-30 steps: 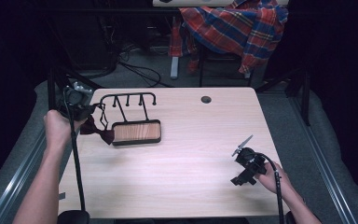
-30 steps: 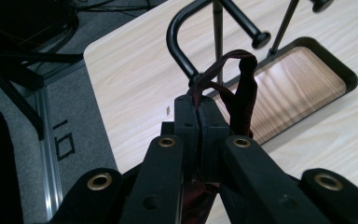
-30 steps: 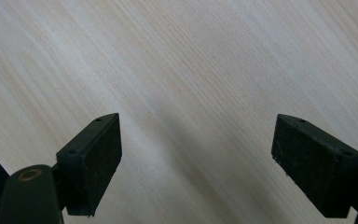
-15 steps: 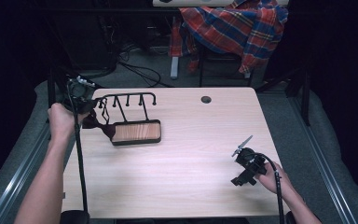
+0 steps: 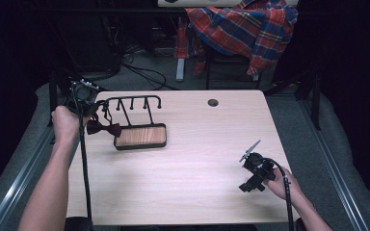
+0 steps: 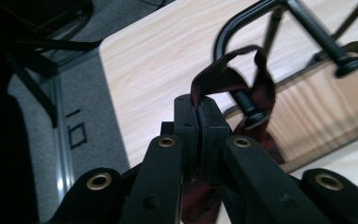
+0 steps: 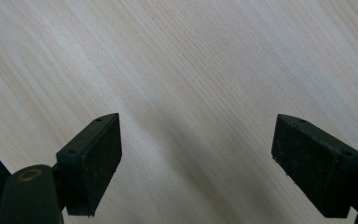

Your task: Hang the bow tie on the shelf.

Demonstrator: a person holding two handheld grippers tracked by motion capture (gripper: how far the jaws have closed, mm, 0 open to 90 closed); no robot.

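Pale wooden table (image 5: 188, 192), dark room around it. My left gripper (image 6: 198, 109) has its jaws clamped on the strap of a maroon bow tie (image 5: 103, 128), looped over the end hook of the black rack (image 5: 139, 136). I judge the hanging nearly done; only release remains. My right gripper (image 7: 196, 154) idles spread wide above bare wood.

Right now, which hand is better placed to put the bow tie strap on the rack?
The left. The left gripper is shut on the bow tie strap, right beside the rack. The right gripper is open, far off over bare table.
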